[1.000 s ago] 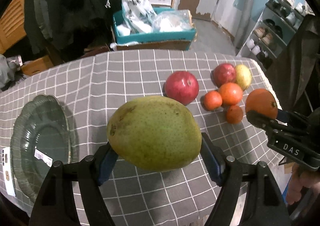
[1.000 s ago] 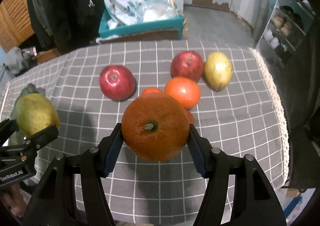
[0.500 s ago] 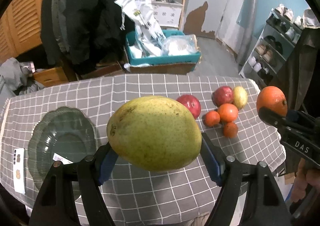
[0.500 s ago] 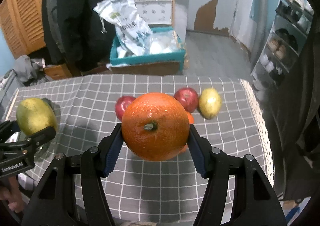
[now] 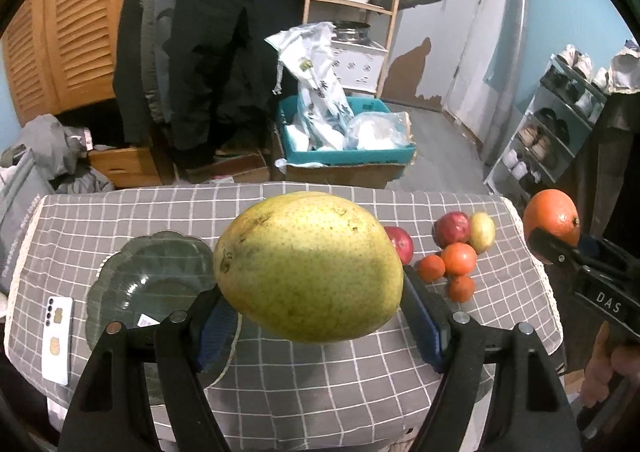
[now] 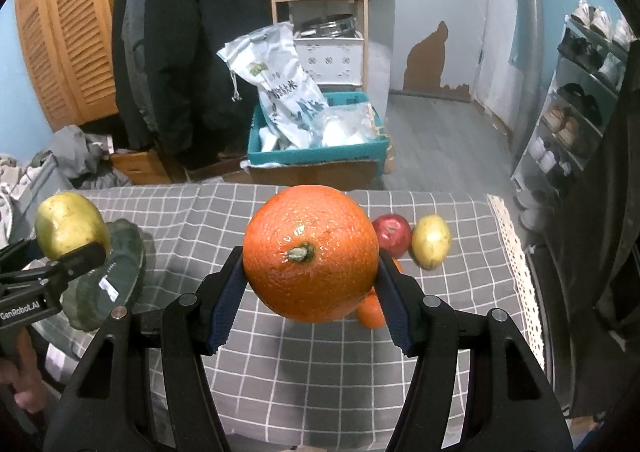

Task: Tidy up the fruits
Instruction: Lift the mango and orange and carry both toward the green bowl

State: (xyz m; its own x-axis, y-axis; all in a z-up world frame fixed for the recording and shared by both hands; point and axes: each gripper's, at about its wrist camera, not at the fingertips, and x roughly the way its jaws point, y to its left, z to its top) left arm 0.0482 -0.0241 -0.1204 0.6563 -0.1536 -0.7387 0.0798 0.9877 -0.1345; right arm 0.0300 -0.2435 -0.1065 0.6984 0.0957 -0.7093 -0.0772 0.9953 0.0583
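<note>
My left gripper point(image 5: 316, 316) is shut on a large yellow-green mango point(image 5: 308, 266) and holds it high above the table. My right gripper point(image 6: 308, 302) is shut on a big orange point(image 6: 311, 253), also held high; the orange also shows at the right in the left wrist view point(image 5: 551, 217). The mango shows at the left in the right wrist view point(image 6: 71, 225). A dark glass plate point(image 5: 148, 284) lies on the table's left part. Red apples point(image 5: 452, 229), a yellow fruit point(image 5: 482, 232) and small oranges point(image 5: 459, 258) sit in a cluster at the right.
The table has a grey checked cloth point(image 5: 120, 212). A white phone point(image 5: 58, 338) lies left of the plate near the front edge. Behind the table stand a teal box with bags point(image 5: 344, 140), hanging dark coats point(image 5: 208, 32) and a shoe rack point(image 5: 560, 124).
Both grippers have risen and pulled back from the table with their fruit, so the table and fruit cluster look smaller and lower. Both grips are unchanged.
</note>
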